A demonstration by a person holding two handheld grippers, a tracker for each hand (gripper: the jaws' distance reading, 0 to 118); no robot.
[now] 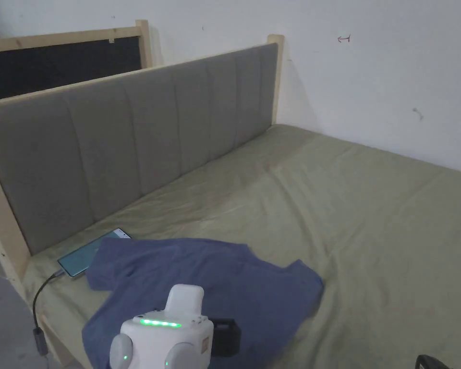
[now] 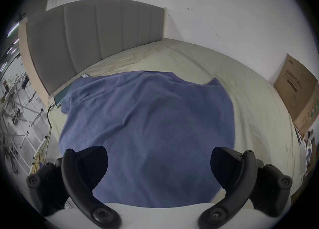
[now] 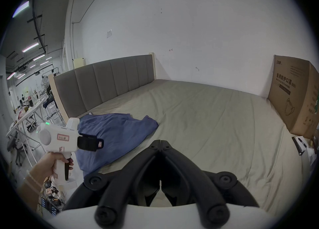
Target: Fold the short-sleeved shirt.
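**Bed, shirt and two grippers: items in place**

Olive-green bed sheet (image 1: 359,202) is covering the mattress, lying lightly creased against a grey padded headboard (image 1: 128,139) and a white wall (image 1: 383,72).

Blue short-sleeved shirt (image 1: 215,283) is lying rumpled and unfolded on the sheet near the headboard end, one corner resting over a phone (image 1: 83,257) that is sitting at the foot of the headboard with a cable (image 1: 42,293) running off the bed edge.

Left gripper (image 2: 158,169) is hovering over the near part of the shirt, jaws standing wide apart and gripping nothing; a hand (image 3: 47,165) is holding its white handle.

Right gripper (image 3: 160,144) is pointing across bare sheet beside the shirt, jaws meeting tip to tip with nothing between them.

Cardboard box (image 3: 295,98) is standing at the far side of the bed against the wall
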